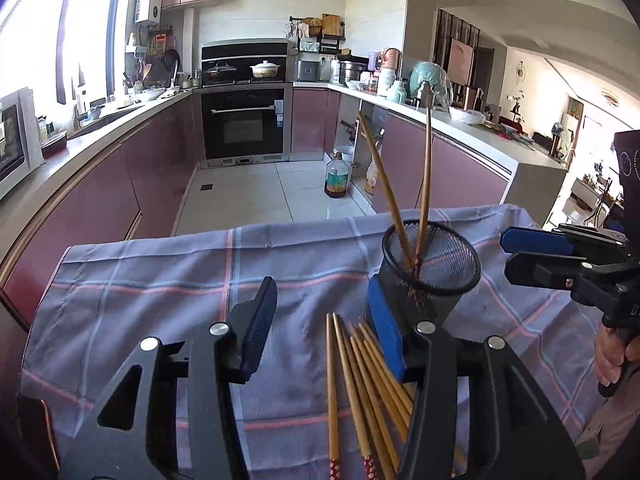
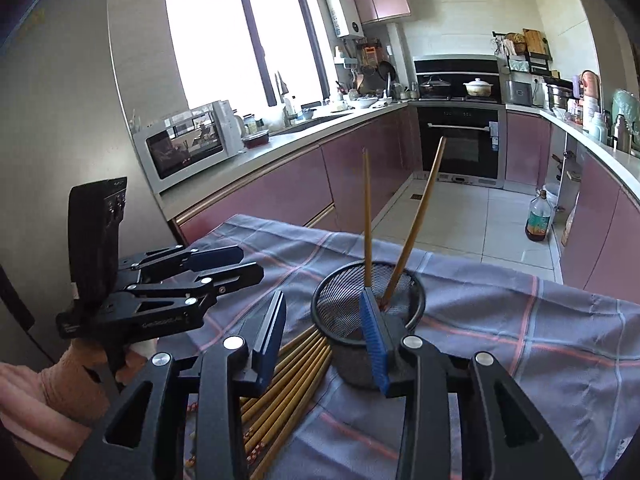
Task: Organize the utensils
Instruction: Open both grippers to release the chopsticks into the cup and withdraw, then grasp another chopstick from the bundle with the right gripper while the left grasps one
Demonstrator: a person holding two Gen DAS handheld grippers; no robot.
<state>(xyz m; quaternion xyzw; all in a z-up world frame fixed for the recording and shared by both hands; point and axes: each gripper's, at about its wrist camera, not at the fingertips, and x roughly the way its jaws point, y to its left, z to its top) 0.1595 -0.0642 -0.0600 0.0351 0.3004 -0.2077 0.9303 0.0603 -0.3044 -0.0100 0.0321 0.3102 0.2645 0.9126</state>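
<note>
Two chopsticks (image 1: 384,184) stand in one mesh holder (image 1: 432,272); roughly nine loose chopsticks (image 1: 360,384) lie beside it.

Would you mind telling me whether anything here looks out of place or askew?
Only mildly: two chopsticks stand splayed apart in the mesh cup, while the rest lie in a loose fan of chopsticks on the cloth. Nothing looks spilled or damaged.

Left tongs (image 1: 320,320) spread wide, right tongs (image 2: 328,332) likewise, both empty
</note>
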